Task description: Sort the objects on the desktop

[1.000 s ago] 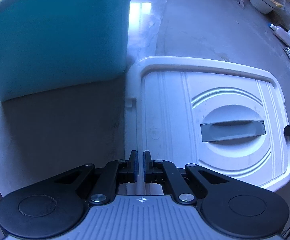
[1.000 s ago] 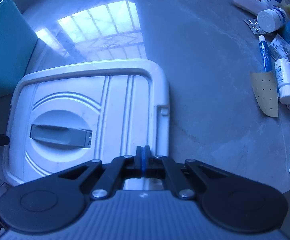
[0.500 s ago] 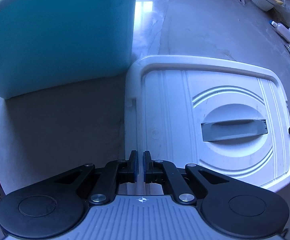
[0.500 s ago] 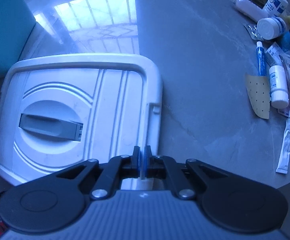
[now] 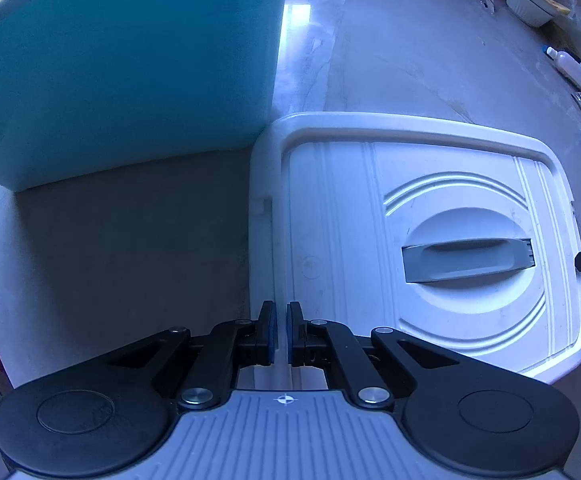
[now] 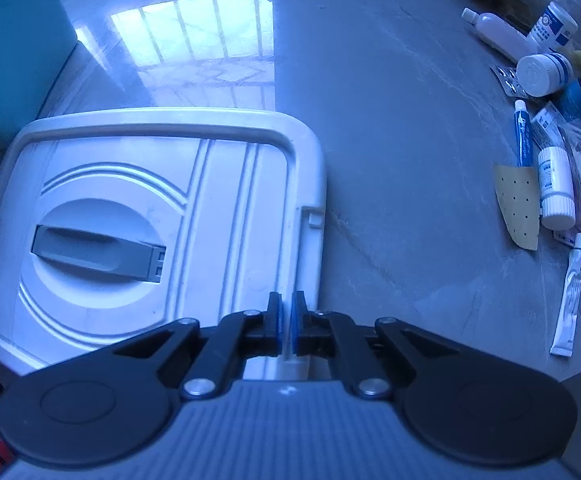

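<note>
Left gripper (image 5: 280, 330) and right gripper (image 6: 287, 330) clamp opposite rims of white ribbed plastic lid (image 5: 430, 240); lift level, both sides together

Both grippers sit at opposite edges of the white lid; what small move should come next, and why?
Probably lift the white lid straight up, both hands together. The left gripper and right gripper each appear closed on a side rim, while the medicine bottles and tubes lie unsorted on the table.

My left wrist view: steep downward, close over white lid's (image 5: 430, 240) left rim. My right wrist view: same tilt, over right rim. Shared: lid (image 6: 150, 220), grey handle (image 5: 466, 258).
</note>
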`<state>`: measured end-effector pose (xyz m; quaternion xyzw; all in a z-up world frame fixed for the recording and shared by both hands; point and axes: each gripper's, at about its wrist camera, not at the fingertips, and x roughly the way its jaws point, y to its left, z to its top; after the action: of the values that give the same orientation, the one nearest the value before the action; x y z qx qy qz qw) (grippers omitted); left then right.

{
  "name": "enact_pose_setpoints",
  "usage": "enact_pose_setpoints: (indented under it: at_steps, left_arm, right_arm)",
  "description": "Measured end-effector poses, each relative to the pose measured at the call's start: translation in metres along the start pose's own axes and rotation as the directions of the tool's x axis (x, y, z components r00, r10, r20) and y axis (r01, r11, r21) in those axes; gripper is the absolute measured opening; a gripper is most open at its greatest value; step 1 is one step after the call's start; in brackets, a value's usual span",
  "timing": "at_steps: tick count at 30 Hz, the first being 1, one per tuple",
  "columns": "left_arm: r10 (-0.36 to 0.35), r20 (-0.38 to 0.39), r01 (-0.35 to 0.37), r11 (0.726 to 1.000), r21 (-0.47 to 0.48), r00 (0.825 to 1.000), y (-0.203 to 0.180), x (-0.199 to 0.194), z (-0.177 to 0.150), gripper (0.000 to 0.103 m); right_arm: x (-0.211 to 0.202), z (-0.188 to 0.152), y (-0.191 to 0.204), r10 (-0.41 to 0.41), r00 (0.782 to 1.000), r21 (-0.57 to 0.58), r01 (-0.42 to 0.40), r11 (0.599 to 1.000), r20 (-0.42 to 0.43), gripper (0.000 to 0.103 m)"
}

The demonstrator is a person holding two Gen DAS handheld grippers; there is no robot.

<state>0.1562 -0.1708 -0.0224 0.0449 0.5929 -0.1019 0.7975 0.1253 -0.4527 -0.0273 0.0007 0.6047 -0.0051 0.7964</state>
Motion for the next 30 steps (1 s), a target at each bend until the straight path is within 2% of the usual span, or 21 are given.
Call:
enact_pose_setpoints:
  at_steps: [11, 22, 25, 26, 28, 30]
  left_arm:
    - [-0.011, 0.026, 0.011, 1.0, 0.002, 1.0, 0.002, -0.041, -0.013, 0.005]
    - [-0.017, 0.079, 0.016, 1.0, 0.009, 0.997, -0.001, -0.099, -0.033, 0.005]
    - [-0.049, 0.078, 0.049, 0.999, 0.0, 0.996, -0.001, -0.108, -0.038, 0.005]
    - [-0.044, 0.079, 0.044, 0.999, 0.002, 0.996, -0.001, -0.11, -0.039, 0.0]
    - [-0.006, 0.091, 0.004, 1.0, 0.021, 0.996, -0.004, -0.114, -0.045, 0.0]
    - [-0.019, 0.079, 0.019, 1.0, 0.006, 0.997, -0.003, -0.119, -0.053, 0.0]
  right_arm:
    - [-0.017, 0.001, 0.004, -0.01, 1.0, -0.001, 0.01, 1.0, 0.016, 0.004]
    - [-0.042, 0.005, 0.011, -0.023, 0.998, -0.019, 0.024, 1.0, 0.058, 0.003]
    - [-0.049, 0.007, 0.012, 0.01, 0.998, -0.021, -0.008, 1.0, 0.066, 0.0]
    - [-0.05, 0.007, 0.015, 0.008, 0.998, -0.03, -0.006, 1.0, 0.066, 0.0]
    - [-0.049, 0.008, 0.021, -0.013, 0.998, -0.054, 0.016, 0.998, 0.062, 0.0]
    - [-0.044, 0.007, 0.025, -0.008, 0.999, -0.061, 0.011, 0.998, 0.05, 0.0]
